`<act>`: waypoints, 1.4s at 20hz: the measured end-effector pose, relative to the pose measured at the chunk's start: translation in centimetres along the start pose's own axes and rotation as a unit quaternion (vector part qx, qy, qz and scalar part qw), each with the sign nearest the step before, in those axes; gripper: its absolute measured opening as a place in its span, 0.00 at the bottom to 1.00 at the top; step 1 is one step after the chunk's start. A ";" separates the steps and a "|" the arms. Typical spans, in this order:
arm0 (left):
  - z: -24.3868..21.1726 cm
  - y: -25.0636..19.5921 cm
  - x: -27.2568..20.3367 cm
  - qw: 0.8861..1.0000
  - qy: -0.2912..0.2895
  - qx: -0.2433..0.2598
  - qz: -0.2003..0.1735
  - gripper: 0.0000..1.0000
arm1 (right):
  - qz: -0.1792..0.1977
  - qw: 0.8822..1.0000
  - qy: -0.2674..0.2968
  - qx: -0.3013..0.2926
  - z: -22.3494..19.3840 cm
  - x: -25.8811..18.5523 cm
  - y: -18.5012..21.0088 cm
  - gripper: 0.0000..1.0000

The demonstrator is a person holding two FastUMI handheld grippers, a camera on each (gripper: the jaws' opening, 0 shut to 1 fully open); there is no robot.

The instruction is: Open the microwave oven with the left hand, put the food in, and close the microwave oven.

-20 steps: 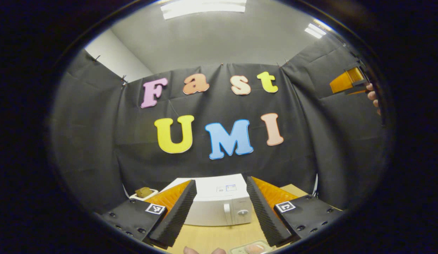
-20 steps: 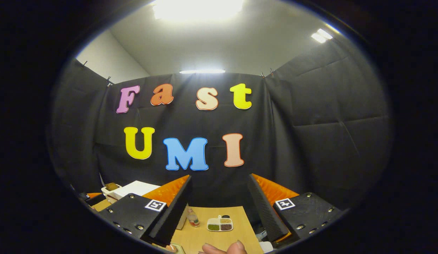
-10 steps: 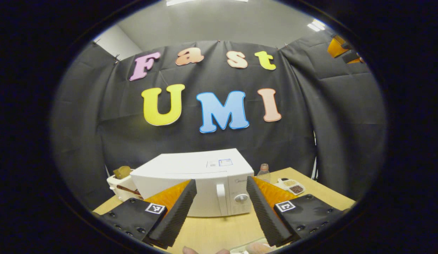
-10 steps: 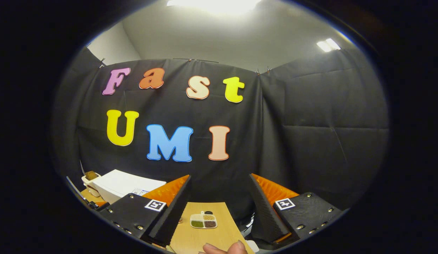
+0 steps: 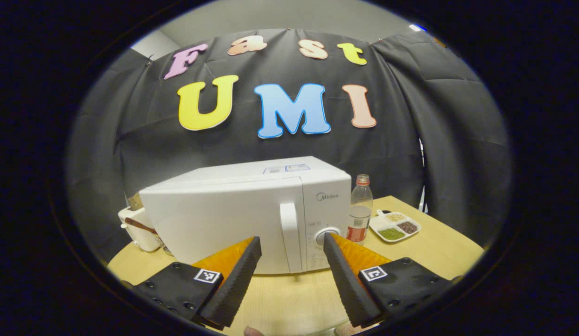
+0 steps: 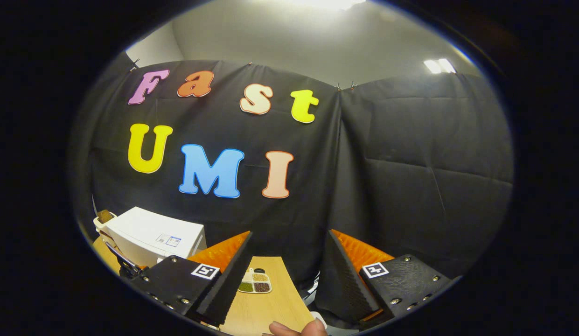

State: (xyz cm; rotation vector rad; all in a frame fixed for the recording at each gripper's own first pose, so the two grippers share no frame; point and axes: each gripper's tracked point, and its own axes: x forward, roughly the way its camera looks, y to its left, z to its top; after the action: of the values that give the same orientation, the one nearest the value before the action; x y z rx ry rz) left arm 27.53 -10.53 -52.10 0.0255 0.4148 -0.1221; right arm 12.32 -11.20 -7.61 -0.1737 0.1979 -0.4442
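Left gripper (image 5: pixel 289 275) is spread wide, holding nothing, aimed square at the microwave oven (image 5: pixel 245 212) with the vertical door handle (image 5: pixel 289 235) sitting in the gap between its fingers — a lineup for a pull, but it's short of contact. Door is shut. Right gripper (image 6: pixel 282 273) is also wide open and empty, pointing off past the table edge (image 6: pixel 289 298) toward the cloth wall — likely parked clear so the door can swing. A bottle (image 5: pixel 360 207) and a divided dish of grains (image 5: pixel 394 225) sit just right of the oven. Can't identify the food from here.
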 end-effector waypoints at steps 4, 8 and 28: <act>-2.3 -0.3 3.5 1.000 0.021 0.003 -0.002 0.92 | -0.006 1.000 0.010 -0.008 -0.8 0.3 0.0 0.95; -2.9 -0.4 6.0 1.000 0.026 0.010 -0.004 0.72 | -0.009 1.000 0.019 -0.006 -1.5 0.6 0.1 0.95; -4.2 -0.6 7.4 0.998 0.052 0.015 -0.038 0.15 | 0.025 0.998 -0.022 0.043 -0.2 -4.2 0.9 0.95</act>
State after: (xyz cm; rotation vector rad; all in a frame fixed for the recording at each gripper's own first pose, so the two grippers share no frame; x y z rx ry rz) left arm 32.53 -11.78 -58.95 0.0457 0.5173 -0.2033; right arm 8.97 -8.56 -7.40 -0.0930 0.1388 -0.3980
